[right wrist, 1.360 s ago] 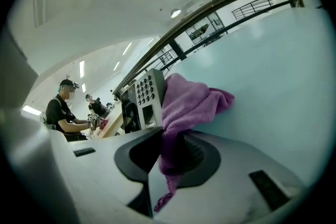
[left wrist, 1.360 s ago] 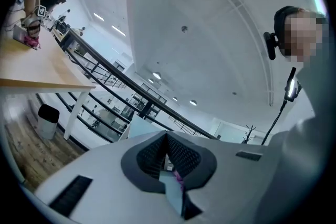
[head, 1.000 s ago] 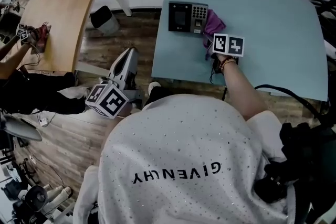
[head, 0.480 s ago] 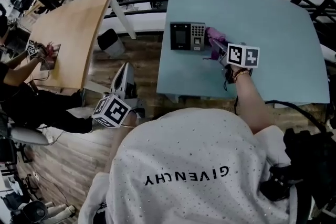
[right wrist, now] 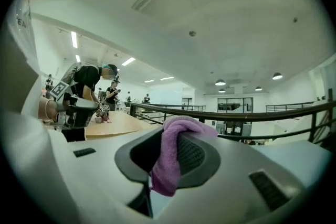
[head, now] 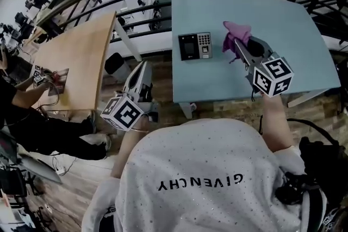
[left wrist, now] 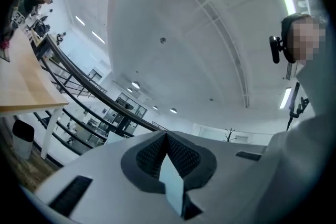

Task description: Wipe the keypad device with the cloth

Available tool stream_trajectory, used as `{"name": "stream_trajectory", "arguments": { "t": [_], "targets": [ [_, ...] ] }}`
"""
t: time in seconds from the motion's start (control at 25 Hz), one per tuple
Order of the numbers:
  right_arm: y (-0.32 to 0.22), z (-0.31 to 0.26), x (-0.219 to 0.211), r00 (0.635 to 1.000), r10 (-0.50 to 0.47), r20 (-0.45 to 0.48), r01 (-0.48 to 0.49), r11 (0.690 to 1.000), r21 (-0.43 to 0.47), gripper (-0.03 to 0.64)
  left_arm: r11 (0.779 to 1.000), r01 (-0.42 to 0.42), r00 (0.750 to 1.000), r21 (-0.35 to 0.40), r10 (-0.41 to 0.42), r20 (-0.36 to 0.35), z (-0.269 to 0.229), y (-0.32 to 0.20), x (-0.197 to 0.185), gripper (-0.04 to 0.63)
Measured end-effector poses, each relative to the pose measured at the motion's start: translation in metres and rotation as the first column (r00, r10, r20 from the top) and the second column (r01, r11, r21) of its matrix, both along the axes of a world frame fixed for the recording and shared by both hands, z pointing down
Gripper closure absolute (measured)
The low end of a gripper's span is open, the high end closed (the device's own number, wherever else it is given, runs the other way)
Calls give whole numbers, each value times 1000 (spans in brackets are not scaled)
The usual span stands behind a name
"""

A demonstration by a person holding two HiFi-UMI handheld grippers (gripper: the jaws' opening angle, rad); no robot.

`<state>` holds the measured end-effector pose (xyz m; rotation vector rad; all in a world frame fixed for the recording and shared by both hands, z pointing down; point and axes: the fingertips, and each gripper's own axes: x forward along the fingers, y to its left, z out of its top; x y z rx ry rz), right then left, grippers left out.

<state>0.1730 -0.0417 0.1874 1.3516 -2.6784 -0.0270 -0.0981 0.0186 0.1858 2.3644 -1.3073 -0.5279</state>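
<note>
Here the right gripper (head: pixel 236 47) pinches the purple cloth (head: pixel 237 33) beside the keypad device (head: pixel 196 45); left gripper (head: pixel 144 67) closed

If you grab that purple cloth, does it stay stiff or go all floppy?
Probably floppy: the purple cloth folds over and droops where the right gripper pinches it. It seems light too, since one small pinch holds all of it up above the table. Its fuzzy surface likely keeps it from slipping out.
</note>
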Motion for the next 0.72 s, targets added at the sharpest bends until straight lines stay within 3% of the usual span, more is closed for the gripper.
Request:
{"name": "stream_trajectory", "arguments": {
  "t": [0.2, 0.4, 0.6, 0.72],
  "targets": [
    [51, 17, -18, 998, 60, 35, -59, 997, -46, 551, 996, -89, 996, -26, 90, 15, 4, 43, 0, 595],
    [103, 17, -39, 993, 114, 37, -112, 992, -51, 551, 993, -108, 994, -54, 110, 19, 13, 84, -30, 595],
    [155, 31, -61, 974, 203, 100, -188, 972, -140, 554, 986, -142, 990, -89, 143, 9, 30, 125, -65, 595],
    [187, 43, -73, 968, 231, 93, -213, 962, -174, 557, 981, -158, 987, -110, 159, 2, 37, 147, -81, 595]
  ]
}}
